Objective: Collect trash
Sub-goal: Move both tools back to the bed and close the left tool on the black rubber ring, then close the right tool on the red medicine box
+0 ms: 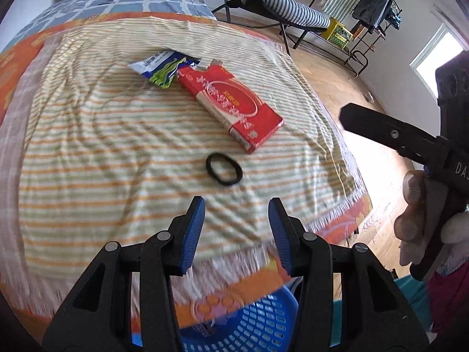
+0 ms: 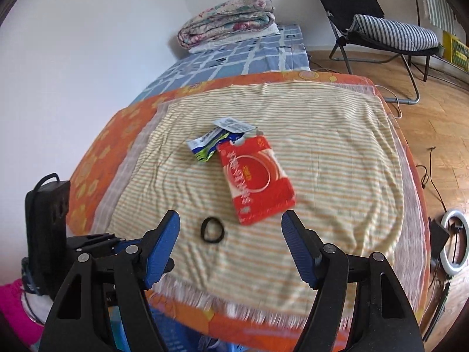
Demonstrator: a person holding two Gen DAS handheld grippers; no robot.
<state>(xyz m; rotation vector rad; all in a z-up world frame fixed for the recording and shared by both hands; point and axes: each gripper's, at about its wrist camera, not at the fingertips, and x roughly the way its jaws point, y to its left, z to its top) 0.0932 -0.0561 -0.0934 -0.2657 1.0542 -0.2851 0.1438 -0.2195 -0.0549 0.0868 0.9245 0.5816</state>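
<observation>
A flattened red carton (image 1: 234, 107) (image 2: 255, 177) lies on the striped cloth (image 1: 102, 146) (image 2: 322, 161) covering the bed. A blue, white and green wrapper (image 1: 161, 69) (image 2: 215, 140) lies just beyond it, partly under its far end. A black hair tie (image 1: 224, 169) (image 2: 212, 229) lies nearer the cloth's front edge. My left gripper (image 1: 236, 205) is open and empty, just short of the hair tie. My right gripper (image 2: 231, 220) is open wide and empty, above the cloth's front part, with the hair tie between its fingers in view.
A blue plastic basket (image 1: 249, 322) (image 2: 176, 337) stands below the bed's front edge. A folded quilt (image 2: 227, 22) lies at the bed's far end. A black folding chair with a striped cushion (image 1: 293, 8) (image 2: 392, 32) stands on the wood floor. A ring light (image 2: 454, 243) sits right.
</observation>
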